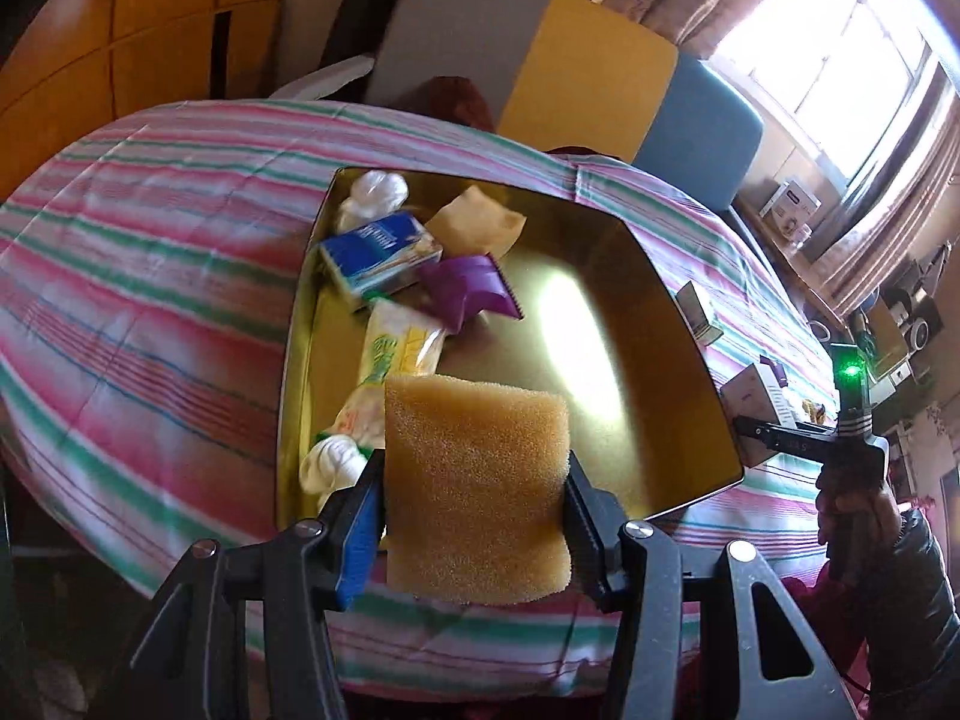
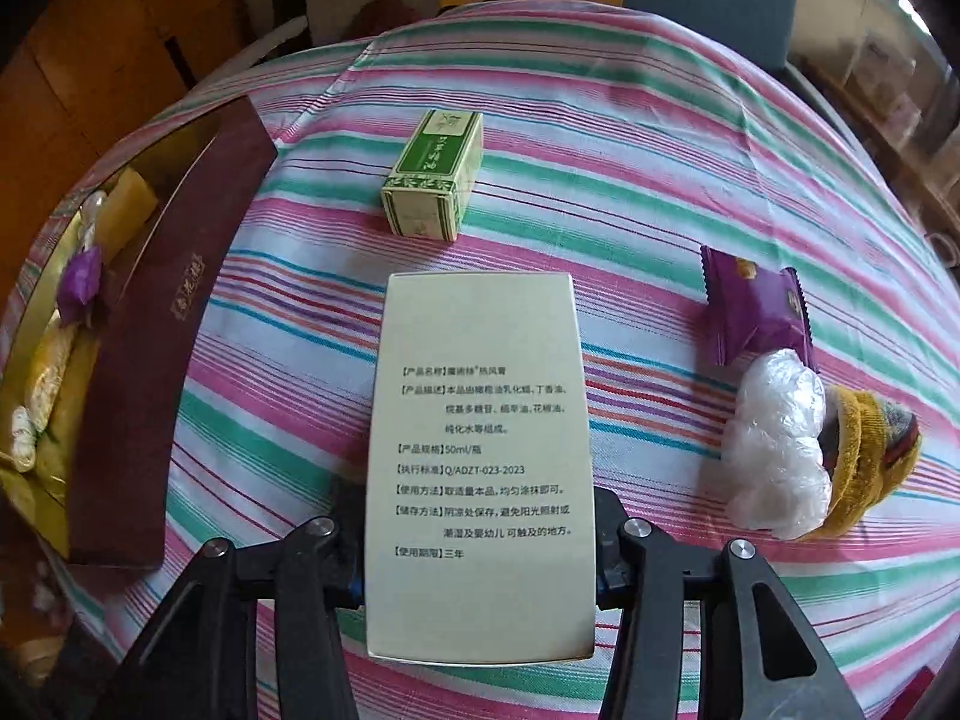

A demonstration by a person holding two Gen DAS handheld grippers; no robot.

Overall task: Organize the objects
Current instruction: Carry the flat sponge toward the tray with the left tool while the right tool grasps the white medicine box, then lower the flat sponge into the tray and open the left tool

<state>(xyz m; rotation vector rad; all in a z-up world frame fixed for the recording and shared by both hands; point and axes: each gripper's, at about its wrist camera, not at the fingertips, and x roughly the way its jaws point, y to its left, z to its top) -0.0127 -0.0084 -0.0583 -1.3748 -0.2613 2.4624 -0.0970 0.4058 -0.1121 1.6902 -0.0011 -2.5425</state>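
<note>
Surface: a desk (image 2: 660, 138) under a cloth striped in pink, green, white and blue; wooden cabinet doors stand behind it, a bright window with curtains off to the right.
Box: a wide shallow box with a gold lining and a dark maroon outer wall (image 1: 660, 330) rests on the cloth, open at the top.
In the box: a crumpled white plastic wrap (image 1: 375, 192), a blue-and-white carton (image 1: 384, 258), a tan square packet (image 1: 480, 222), a purple foil snack packet (image 1: 471, 291) and a long yellow-and-white wrapped pack (image 1: 390, 372), all bunched along the left side; the right side shows bare gold lining with glare.
Left tongs: the left tongs (image 1: 477, 516) clamp a yellow-orange rectangular foam sponge (image 1: 477, 480) from both sides, the pads pressed into its edges, held above the near rim of the box.
Right tongs: the right tongs (image 2: 480, 540) grip a tall cream cardboard box printed with black Chinese text (image 2: 480, 450) by its two long sides, above the cloth.
Loose on the cloth: a small green-and-white carton (image 2: 435, 177) lies beyond the cream box; to the right lie a second purple foil packet (image 2: 756, 312), a wad of clear plastic film (image 2: 774, 444) touching it, and a mustard-yellow knitted piece (image 2: 864, 450) just beside the film.
Person: a hand in a dark padded sleeve (image 1: 858, 516) holds the right tongs' handle at the right edge of the left wrist view.
</note>
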